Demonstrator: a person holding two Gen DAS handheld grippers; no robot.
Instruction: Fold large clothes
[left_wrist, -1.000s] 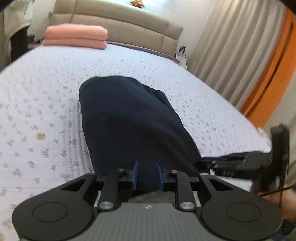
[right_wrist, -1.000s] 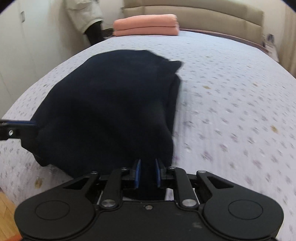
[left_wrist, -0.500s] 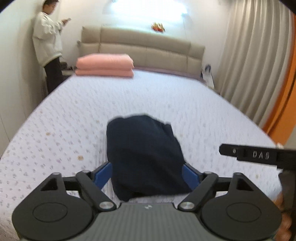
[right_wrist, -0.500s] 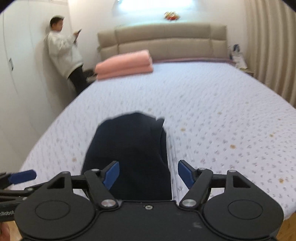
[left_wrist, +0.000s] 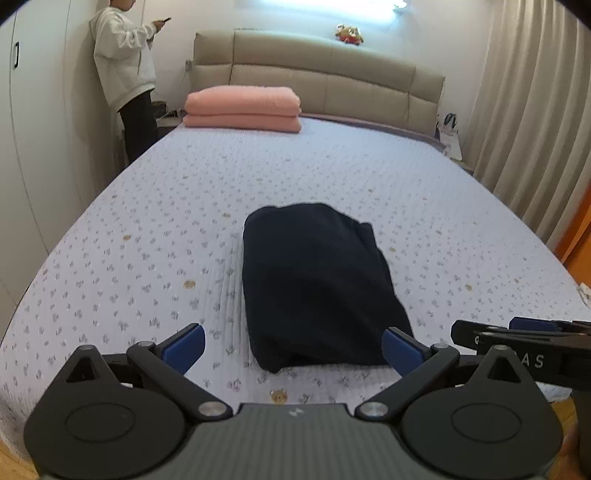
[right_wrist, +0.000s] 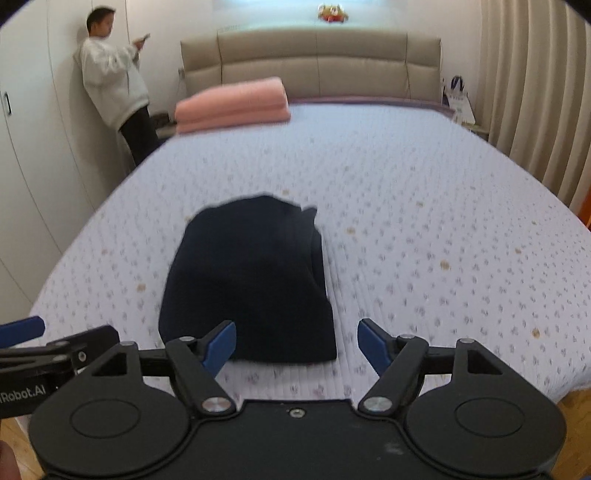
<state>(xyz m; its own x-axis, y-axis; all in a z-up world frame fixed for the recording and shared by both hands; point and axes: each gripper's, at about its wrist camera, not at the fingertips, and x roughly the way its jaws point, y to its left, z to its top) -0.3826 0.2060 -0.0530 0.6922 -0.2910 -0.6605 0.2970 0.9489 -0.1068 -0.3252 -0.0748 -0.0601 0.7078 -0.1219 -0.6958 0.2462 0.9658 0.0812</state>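
Observation:
A dark navy garment (left_wrist: 314, 280) lies folded into a compact rectangle on the bed (left_wrist: 147, 229), near its foot. It also shows in the right wrist view (right_wrist: 251, 280). My left gripper (left_wrist: 293, 345) is open and empty, held back from the garment's near edge. My right gripper (right_wrist: 295, 341) is open and empty too, just short of the same edge. The right gripper shows at the right edge of the left wrist view (left_wrist: 524, 336).
A stack of folded pink blankets (left_wrist: 242, 109) lies at the head of the bed by the beige headboard (left_wrist: 317, 70). A person in a white hoodie (left_wrist: 127, 81) stands at the far left by the wardrobes. Curtains (left_wrist: 532, 110) hang on the right.
Both grippers were shut on the garment's near edge a second ago. They have let go, opened wide and pulled back and up from the bed. The garment now lies folded.

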